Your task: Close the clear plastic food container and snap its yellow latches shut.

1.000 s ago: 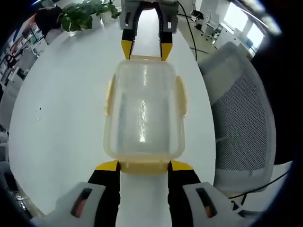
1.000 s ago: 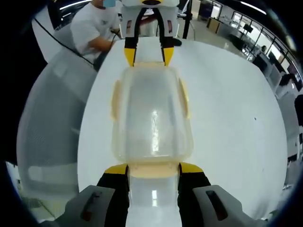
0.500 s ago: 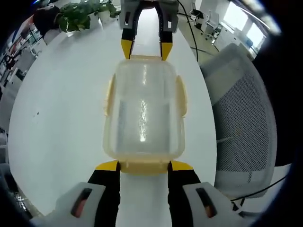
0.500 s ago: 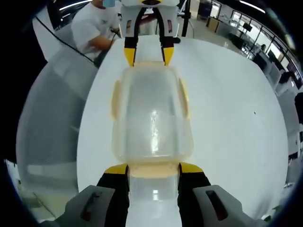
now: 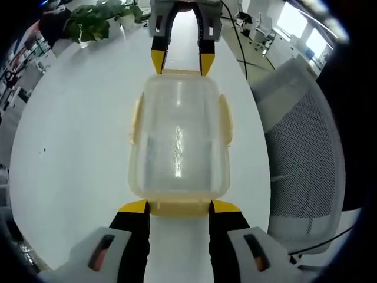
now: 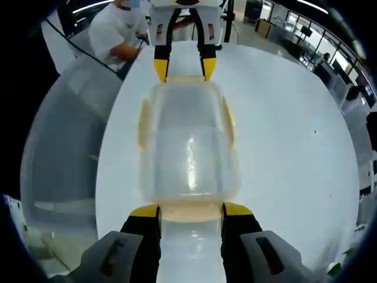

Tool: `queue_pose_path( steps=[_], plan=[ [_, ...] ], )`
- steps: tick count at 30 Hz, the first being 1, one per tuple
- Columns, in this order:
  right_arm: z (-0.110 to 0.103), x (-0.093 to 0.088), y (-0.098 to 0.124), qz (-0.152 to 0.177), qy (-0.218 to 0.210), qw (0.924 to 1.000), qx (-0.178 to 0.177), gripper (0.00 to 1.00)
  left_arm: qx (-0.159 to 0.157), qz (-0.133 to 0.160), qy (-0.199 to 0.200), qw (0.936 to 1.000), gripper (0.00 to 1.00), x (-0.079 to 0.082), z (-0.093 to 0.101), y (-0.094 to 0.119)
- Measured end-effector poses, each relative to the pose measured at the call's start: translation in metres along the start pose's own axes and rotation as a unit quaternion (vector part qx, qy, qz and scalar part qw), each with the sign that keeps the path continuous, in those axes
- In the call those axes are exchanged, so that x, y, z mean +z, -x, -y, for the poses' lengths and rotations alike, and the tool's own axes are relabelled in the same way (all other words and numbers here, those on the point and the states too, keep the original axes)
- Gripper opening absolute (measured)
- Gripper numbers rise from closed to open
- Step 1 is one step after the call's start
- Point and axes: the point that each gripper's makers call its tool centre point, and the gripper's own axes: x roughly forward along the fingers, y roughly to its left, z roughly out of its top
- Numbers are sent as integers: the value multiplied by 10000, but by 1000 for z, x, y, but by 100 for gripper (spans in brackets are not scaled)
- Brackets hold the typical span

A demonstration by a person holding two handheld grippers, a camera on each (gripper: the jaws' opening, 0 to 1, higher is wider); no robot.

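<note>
You have no text, label, brand, number or sign here that can be read, in either view.

The lidded clear container (image 5: 178,141) is bracketed on the white worktop (image 5: 76,130) between the left gripper (image 5: 178,207) and right gripper (image 5: 179,62), fingers spread at its end latches.

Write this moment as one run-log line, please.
lid: on container | left gripper: at near end latch | right gripper: at far end latch | table: white
</note>
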Motion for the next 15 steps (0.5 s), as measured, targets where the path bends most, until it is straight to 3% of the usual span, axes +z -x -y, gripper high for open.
queue_pose_path(
  steps=[15],
  plan=[
    [1, -18, 3, -67, 2, 10000, -4, 38, -28, 38, 5, 10000, 38, 16, 1, -8]
  ],
)
